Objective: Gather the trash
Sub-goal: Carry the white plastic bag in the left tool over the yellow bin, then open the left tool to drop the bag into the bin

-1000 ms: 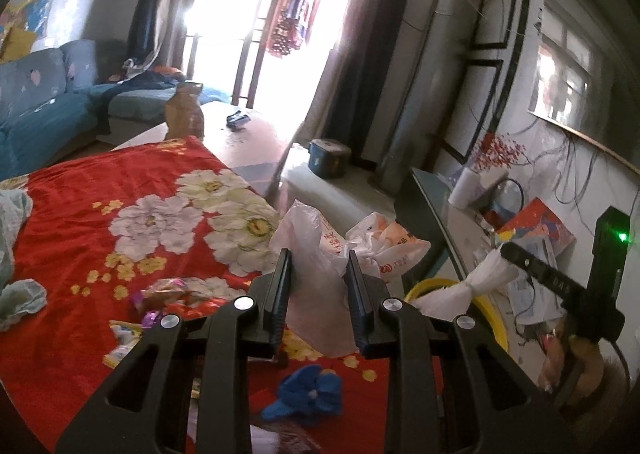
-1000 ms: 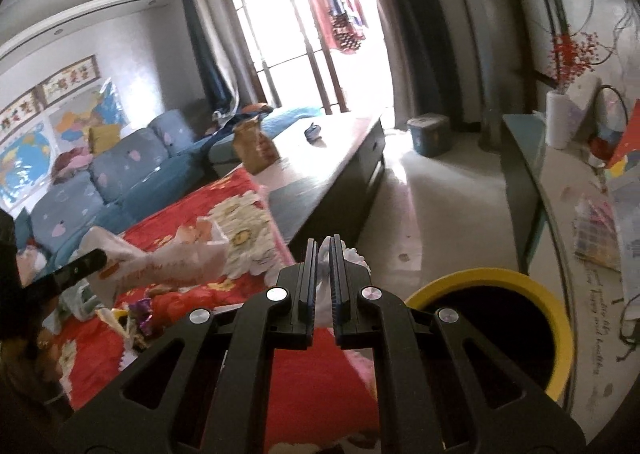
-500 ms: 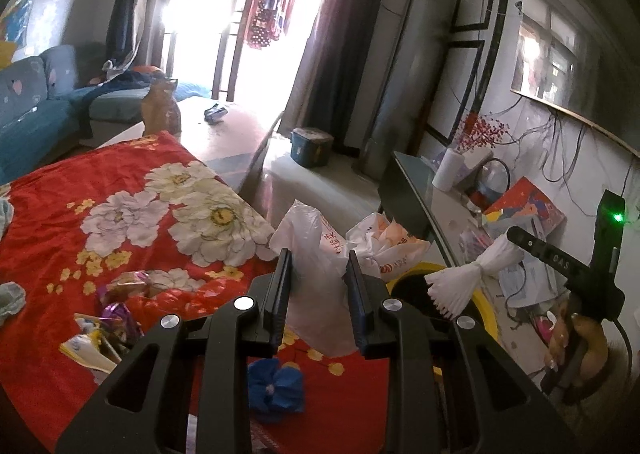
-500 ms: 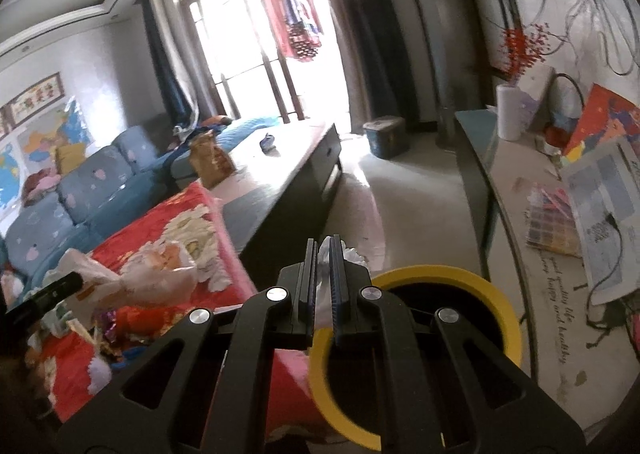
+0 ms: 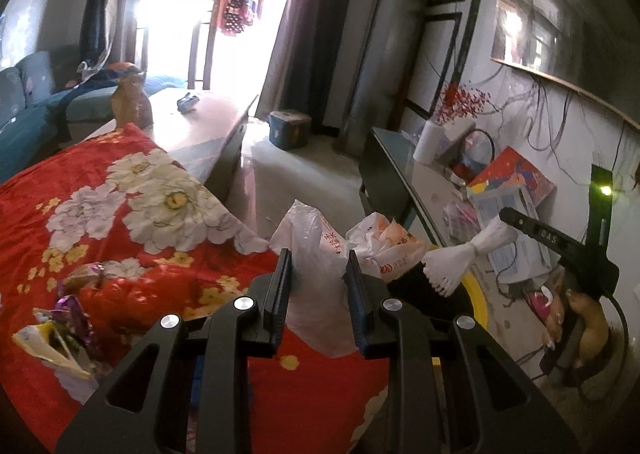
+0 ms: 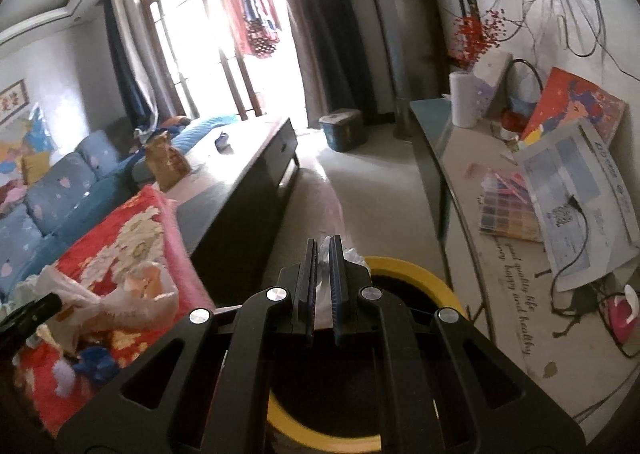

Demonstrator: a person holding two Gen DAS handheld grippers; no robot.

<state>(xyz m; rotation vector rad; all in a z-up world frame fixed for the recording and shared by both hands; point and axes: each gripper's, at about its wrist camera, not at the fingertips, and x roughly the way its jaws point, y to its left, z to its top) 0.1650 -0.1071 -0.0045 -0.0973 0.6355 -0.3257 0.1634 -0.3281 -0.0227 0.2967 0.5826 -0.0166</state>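
Trash here runs from the red floral blanket point(image 5: 120, 222), with wrappers point(image 5: 72, 314) on it, to the yellow-rimmed bin point(image 6: 420, 274) you've brought closer than a second ago. Your left gripper point(image 5: 318, 278) pinches the crumpled plastic bag point(image 5: 320, 250); your right gripper point(image 6: 324, 254), nearly closed, clamps what looks like white plastic point(image 5: 460, 258) over the bin, ready to drop.

A red blanket point(image 5: 80, 238) patterned with white and yellow flowers is lying beside a white plastic bag point(image 5: 320, 254) printed in orange and red, while a yellow-rimmed bin point(image 6: 416, 274) with a black inside, a blue sofa point(image 6: 60, 190) with pale spots and purple wrappers point(image 5: 74, 310) are showing nearby.
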